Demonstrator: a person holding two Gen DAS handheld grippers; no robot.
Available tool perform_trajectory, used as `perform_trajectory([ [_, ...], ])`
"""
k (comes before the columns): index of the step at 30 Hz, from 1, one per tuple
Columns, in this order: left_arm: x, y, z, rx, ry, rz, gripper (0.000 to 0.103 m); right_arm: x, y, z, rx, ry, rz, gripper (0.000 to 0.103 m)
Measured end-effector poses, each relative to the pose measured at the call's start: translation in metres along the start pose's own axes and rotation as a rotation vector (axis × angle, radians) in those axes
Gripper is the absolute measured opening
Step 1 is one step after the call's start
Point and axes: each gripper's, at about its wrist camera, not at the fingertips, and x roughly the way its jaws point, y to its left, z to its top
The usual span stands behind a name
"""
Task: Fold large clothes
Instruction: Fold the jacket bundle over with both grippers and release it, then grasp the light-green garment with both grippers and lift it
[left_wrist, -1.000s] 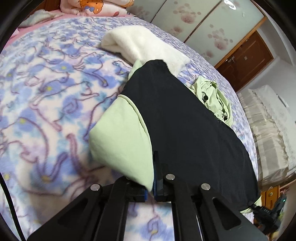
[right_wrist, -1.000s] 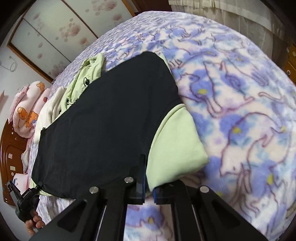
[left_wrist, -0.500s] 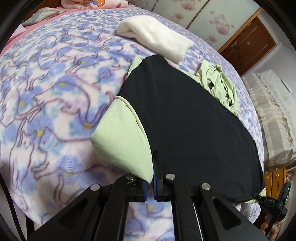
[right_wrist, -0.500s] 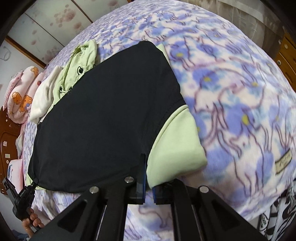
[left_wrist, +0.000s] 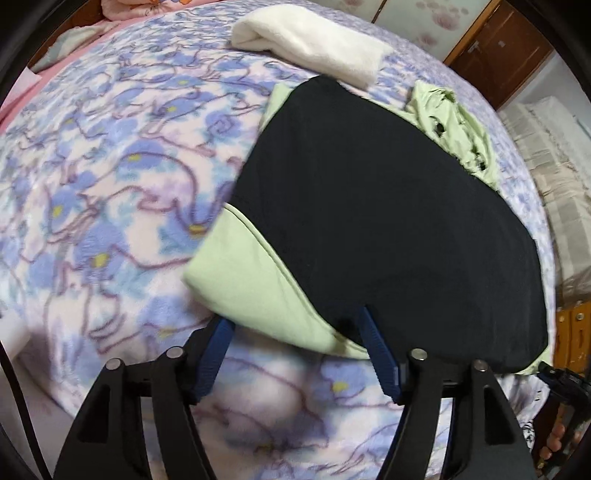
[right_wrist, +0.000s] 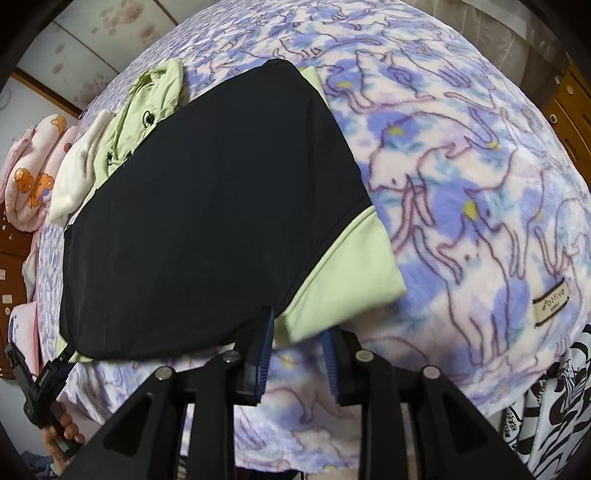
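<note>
On the bed: a black and light-green garment lies spread flat over the flowered blanket, its near hem close to the bed's edge
Garment details: green sleeve folded in along one side, the other green sleeve folded in along the opposite side; green hood bunched at the far end
Left hand-held gripper: jaws opening, already wide; the near corner of the hem sits between them, and the pads no longer press on it
Right hand-held gripper: jaws opening, only a narrow gap so far; the green corner lies loose between the pads
Other things: a folded white cloth just past the far end of the garment; pink bedding at the head of the bed
Step in hand: letting go of the two near corners, apparently after laying the garment out straight
Progress: sleeves look tucked, body not yet folded over
Next move calls for: pulling both grippers clear without dragging the hem, then taking a fresh grip, likely on the near hem, to carry it toward the hood end
</note>
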Motion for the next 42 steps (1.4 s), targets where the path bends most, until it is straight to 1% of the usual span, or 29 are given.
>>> perform_trajectory([
  [2, -0.004, 0.001, 0.001, 0.009, 0.002, 0.021, 0.069, -0.008, -0.001, -0.003, -0.014, -0.004, 0.000, 0.026],
  [7, -0.025, -0.002, 0.008, 0.052, -0.040, 0.089, 0.069, -0.029, 0.002, -0.003, -0.035, -0.032, 0.017, 0.026],
  [9, -0.035, -0.006, 0.014, 0.067, -0.058, 0.088, 0.069, -0.038, 0.008, 0.001, -0.053, -0.053, 0.017, 0.026],
  [12, -0.051, -0.015, 0.031, 0.094, -0.091, 0.069, 0.069, -0.050, 0.022, 0.011, -0.097, -0.081, 0.013, 0.026],
  [16, -0.063, -0.038, 0.068, 0.159, -0.136, 0.043, 0.069, -0.065, 0.046, 0.041, -0.150, -0.132, 0.015, 0.026],
  [20, -0.064, -0.070, 0.118, 0.222, -0.165, -0.005, 0.069, -0.073, 0.078, 0.089, -0.203, -0.201, 0.009, 0.026],
  [23, -0.058, -0.099, 0.156, 0.278, -0.192, -0.022, 0.069, -0.076, 0.101, 0.125, -0.246, -0.248, 0.002, 0.026],
  [26, -0.044, -0.130, 0.199, 0.332, -0.216, -0.053, 0.069, -0.073, 0.120, 0.161, -0.262, -0.281, 0.010, 0.026],
  [29, -0.021, -0.156, 0.239, 0.339, -0.220, -0.080, 0.069, -0.063, 0.137, 0.201, -0.258, -0.308, 0.022, 0.027],
  [32, 0.008, -0.180, 0.273, 0.355, -0.217, -0.096, 0.069, -0.043, 0.150, 0.238, -0.249, -0.311, 0.045, 0.028],
  [34, 0.033, -0.195, 0.294, 0.368, -0.196, -0.105, 0.068, -0.025, 0.160, 0.264, -0.245, -0.310, 0.058, 0.031],
  [35, 0.046, -0.202, 0.303, 0.373, -0.182, -0.109, 0.068, -0.016, 0.164, 0.275, -0.240, -0.307, 0.066, 0.036],
  [37, 0.072, -0.211, 0.316, 0.375, -0.159, -0.112, 0.068, 0.007, 0.172, 0.297, -0.227, -0.290, 0.084, 0.042],
  [40, 0.117, -0.228, 0.336, 0.379, -0.119, -0.127, 0.068, 0.044, 0.183, 0.328, -0.205, -0.248, 0.107, 0.043],
  [42, 0.142, -0.241, 0.346, 0.401, -0.099, -0.114, 0.068, 0.067, 0.191, 0.347, -0.205, -0.222, 0.112, 0.043],
])
